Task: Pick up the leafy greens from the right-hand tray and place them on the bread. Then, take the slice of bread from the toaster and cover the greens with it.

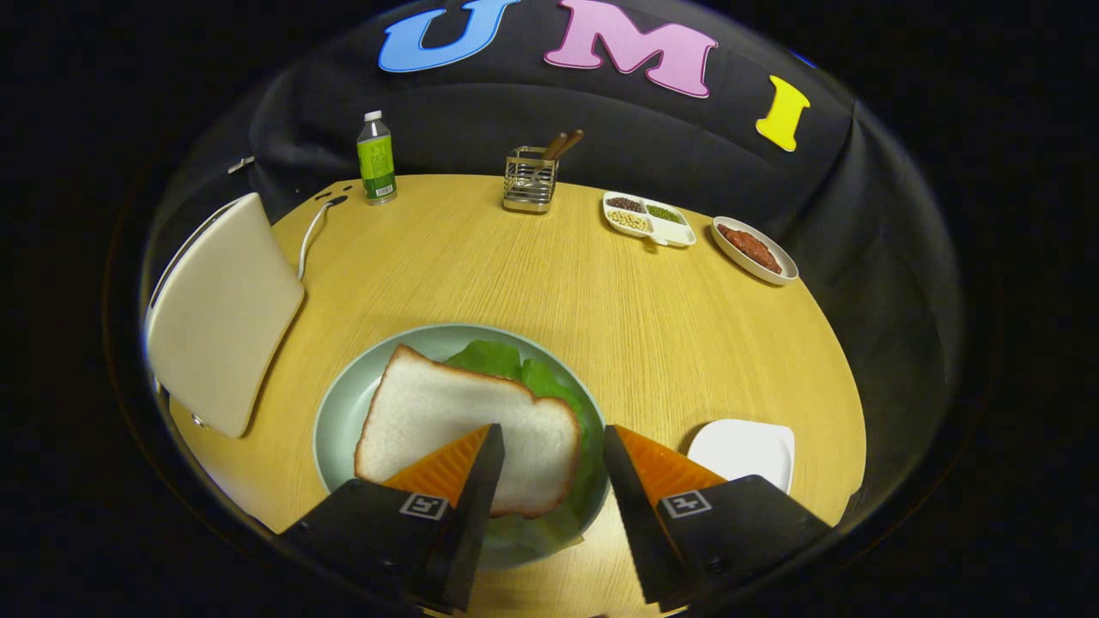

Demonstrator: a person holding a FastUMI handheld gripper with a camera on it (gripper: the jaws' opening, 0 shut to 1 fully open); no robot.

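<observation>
A slice of white bread [455, 421] lies on top of leafy greens [524, 369], which lie on a pale green plate [343, 421] on the round wooden table. Green leaf edges stick out behind and to the right of the slice. My gripper [549, 438] hovers just above the near side of the plate, open, with nothing between its fingers; the left finger overlaps the slice's near edge. A cream toaster [223, 309] stands to the left of the plate. To the right of the fingers sits a white square tray [747, 451].
Along the far side of the table stand a green-labelled bottle [376, 159], a wire holder with wooden sticks [531, 180], a divided dish of beans [648, 219] and an oval dish of red-brown food [754, 249]. The toaster's white cord [313, 227] runs back behind it.
</observation>
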